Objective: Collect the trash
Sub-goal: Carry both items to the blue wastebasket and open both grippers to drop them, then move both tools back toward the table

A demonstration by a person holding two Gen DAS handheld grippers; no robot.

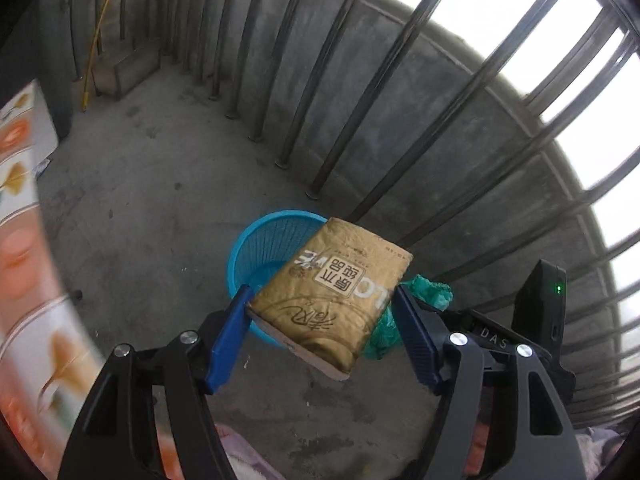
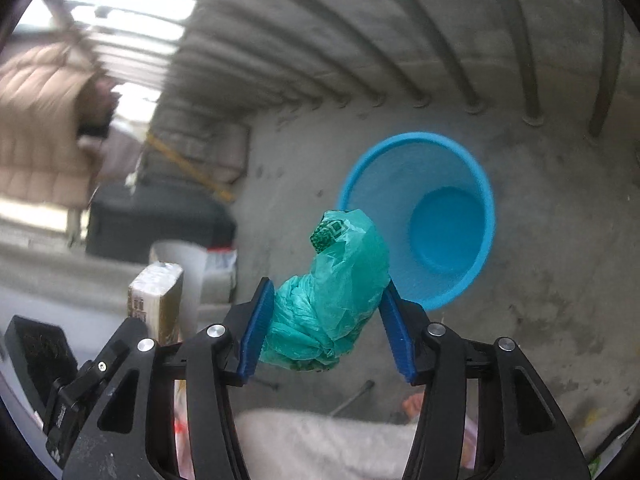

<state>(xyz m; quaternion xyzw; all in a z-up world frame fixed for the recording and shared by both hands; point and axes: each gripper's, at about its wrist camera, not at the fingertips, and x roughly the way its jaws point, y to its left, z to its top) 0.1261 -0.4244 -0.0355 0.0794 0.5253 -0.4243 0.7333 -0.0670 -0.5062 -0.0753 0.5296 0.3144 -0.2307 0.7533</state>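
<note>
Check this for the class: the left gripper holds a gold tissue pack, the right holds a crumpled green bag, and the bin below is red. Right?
One error: the bin is blue, as the right wrist view shows. The gold tissue pack and crumpled green bag are right.

Upside down on the gold tissue pack point(image 1: 332, 300), a white box reads 原木纯品, with pale letters "LC" beside it and brush calligraphy too loose to read. "DAS" stands on the dark housing point(image 1: 494, 338) behind it. A QR-like square shows on the green plastic bag point(image 2: 332, 288), unreadable.
</note>
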